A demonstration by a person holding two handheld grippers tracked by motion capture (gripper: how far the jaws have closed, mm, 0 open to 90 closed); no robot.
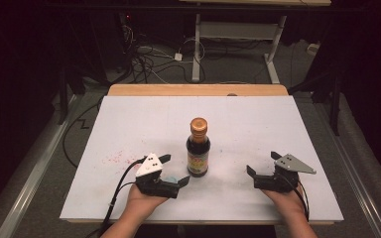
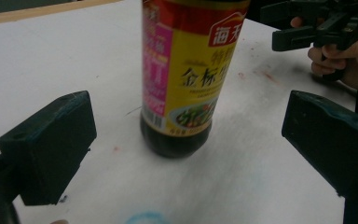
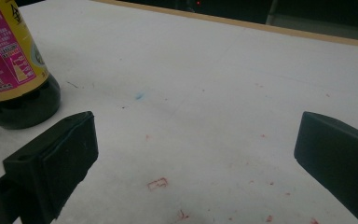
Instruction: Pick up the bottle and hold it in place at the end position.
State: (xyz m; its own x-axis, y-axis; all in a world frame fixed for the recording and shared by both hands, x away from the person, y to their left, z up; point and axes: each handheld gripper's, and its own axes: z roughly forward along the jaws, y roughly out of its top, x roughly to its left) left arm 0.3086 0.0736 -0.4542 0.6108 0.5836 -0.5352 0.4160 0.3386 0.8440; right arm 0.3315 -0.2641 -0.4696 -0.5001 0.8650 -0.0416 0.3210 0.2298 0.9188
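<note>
A dark sauce bottle (image 1: pixel 198 148) with a copper cap and a yellow and pink label stands upright on the white table (image 1: pixel 129 124), near its middle. My left gripper (image 1: pixel 174 170) sits just left of the bottle, open, and points at it; in the left gripper view the bottle (image 2: pixel 186 79) stands a little beyond the two spread jaws, apart from them. To the bottle's right, my right gripper (image 1: pixel 262 163) is open with nothing between its jaws. In the right gripper view the bottle's base (image 3: pixel 16 74) is at the far left, outside the jaws.
The white table surface carries faint red and blue smudges (image 1: pixel 115 158). A wooden strip (image 1: pixel 198 89) runs along the far edge. Beyond it are cables (image 1: pixel 149 54) on the floor and the legs of another desk (image 1: pixel 196 44). A small blue thing (image 1: pixel 171 179) lies under my left gripper.
</note>
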